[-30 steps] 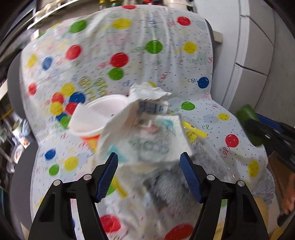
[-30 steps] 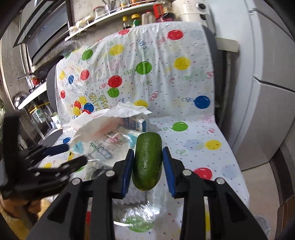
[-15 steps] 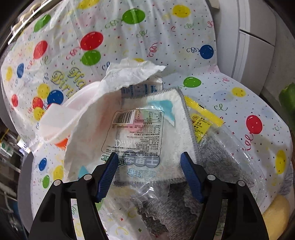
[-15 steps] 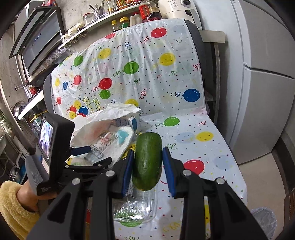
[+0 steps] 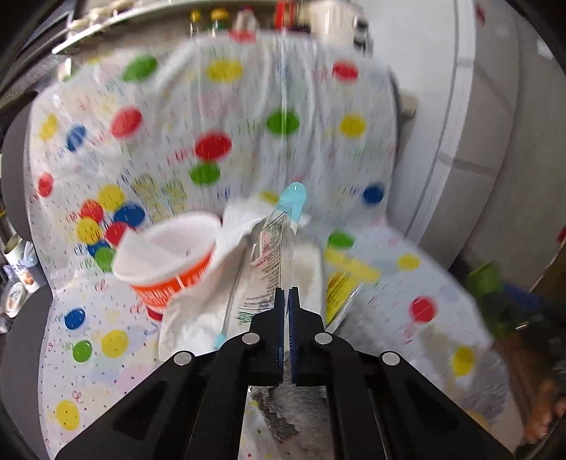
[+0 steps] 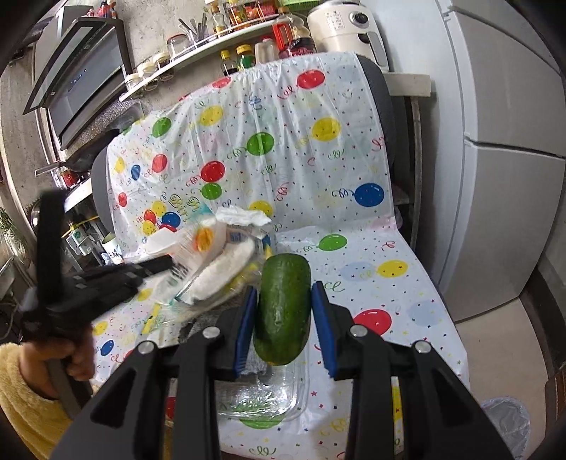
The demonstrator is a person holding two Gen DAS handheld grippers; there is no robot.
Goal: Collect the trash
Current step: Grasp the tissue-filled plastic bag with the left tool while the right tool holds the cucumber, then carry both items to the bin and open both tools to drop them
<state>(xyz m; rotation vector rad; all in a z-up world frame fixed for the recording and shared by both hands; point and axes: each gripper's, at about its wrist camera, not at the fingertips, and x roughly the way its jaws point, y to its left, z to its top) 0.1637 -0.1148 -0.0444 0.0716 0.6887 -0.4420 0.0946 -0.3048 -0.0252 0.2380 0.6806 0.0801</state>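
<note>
The left gripper (image 5: 286, 300), open a moment ago, now pinches the plastic wrapper (image 5: 272, 254) (right gripper (image 6: 284, 315) clamps the cucumber (image 6: 283, 308)), so removal can begin.

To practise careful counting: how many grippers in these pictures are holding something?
2. The left gripper is shut on a clear printed wrapper; the right gripper clamps a green cucumber. No other gripper shows.

balloon-print cover (image 6: 318, 170) over chair | fridge (image 6: 506, 141) right | shelf jars (image 6: 233, 24) behind | range hood (image 6: 81, 78)
</note>
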